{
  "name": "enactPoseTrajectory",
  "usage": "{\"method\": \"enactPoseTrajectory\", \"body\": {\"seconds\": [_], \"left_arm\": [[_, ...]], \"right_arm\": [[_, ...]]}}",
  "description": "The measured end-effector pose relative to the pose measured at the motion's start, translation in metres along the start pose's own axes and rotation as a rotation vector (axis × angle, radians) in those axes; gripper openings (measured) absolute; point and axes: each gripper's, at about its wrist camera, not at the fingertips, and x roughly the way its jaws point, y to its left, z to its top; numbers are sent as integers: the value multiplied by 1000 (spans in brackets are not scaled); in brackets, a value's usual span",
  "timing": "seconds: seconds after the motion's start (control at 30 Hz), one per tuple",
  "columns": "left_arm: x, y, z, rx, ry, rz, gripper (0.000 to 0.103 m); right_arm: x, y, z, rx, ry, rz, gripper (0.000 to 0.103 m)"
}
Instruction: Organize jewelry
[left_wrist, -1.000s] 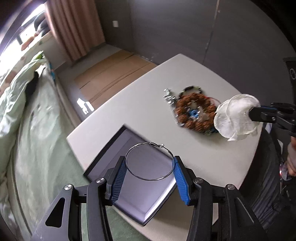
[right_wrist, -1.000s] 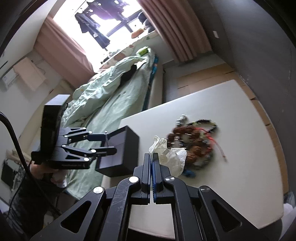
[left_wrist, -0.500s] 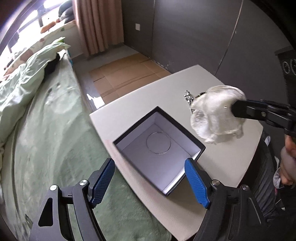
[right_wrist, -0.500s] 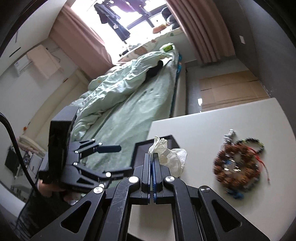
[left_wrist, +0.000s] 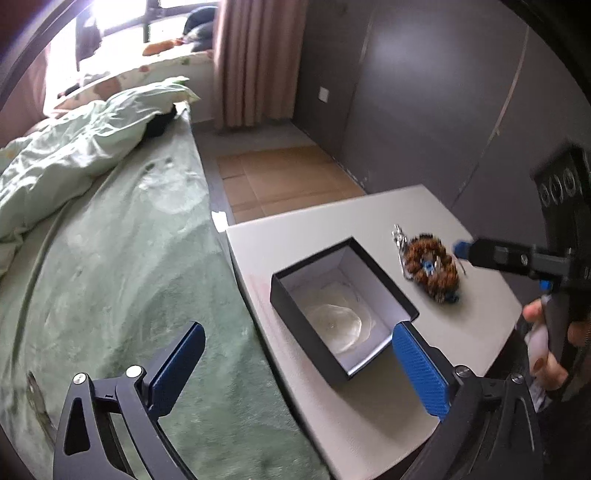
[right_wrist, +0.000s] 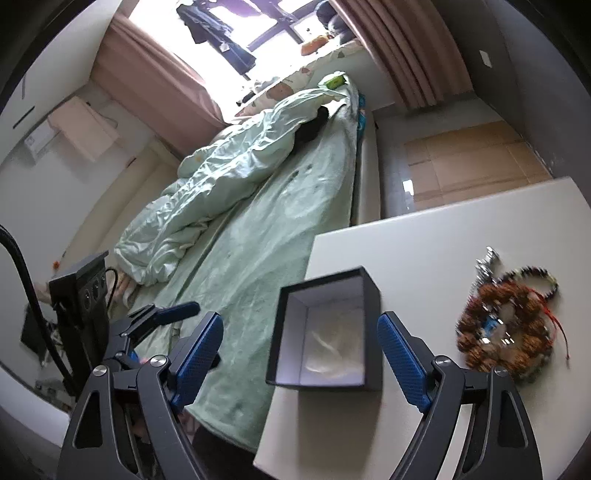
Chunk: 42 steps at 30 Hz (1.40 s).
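A black box with a white inside (left_wrist: 343, 306) stands near the table's left edge; it also shows in the right wrist view (right_wrist: 325, 332). A white translucent pouch (left_wrist: 338, 319) lies inside it, blurred in the right wrist view (right_wrist: 328, 347). A pile of brown bead bracelets (left_wrist: 430, 267) with a silver charm lies to the right of the box, also in the right wrist view (right_wrist: 506, 332). My left gripper (left_wrist: 295, 363) is open and empty, near the box's front. My right gripper (right_wrist: 299, 350) is open and empty, above the box; it shows from the side in the left wrist view (left_wrist: 461, 249).
The white table (left_wrist: 369, 417) stands against a bed with a green cover (left_wrist: 129, 277) and a crumpled quilt (right_wrist: 229, 166). Cardboard sheets (left_wrist: 280, 177) lie on the floor beyond the table. A dark wall runs behind and to the right.
The left gripper released the hoop earring into the box and drew back, open. The right gripper carried the pouch over the box, opened and let it drop inside.
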Motion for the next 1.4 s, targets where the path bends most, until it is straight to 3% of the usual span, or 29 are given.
{"method": "enactPoseTrajectory", "body": {"seconds": [0.1, 0.2, 0.8, 1.07, 1.23, 1.4], "left_arm": [[-2, -8, 2, -29, -36, -16, 102], [-3, -21, 3, -31, -58, -26, 103], [18, -119, 16, 22, -83, -128, 102], [48, -156, 25, 78, -29, -157, 83], [72, -174, 32, 75, 30, -153, 68], [91, -185, 38, 35, 58, -116, 61]], "right_arm": [[-15, -10, -4, 10, -22, -38, 86], [-34, -25, -9, 31, -35, -65, 95], [-114, -105, -37, 187, -148, -177, 95], [-131, -136, -50, 247, -162, -189, 77], [-139, -156, -58, 290, -168, -190, 74], [-143, -173, -63, 328, -174, -188, 74]]}}
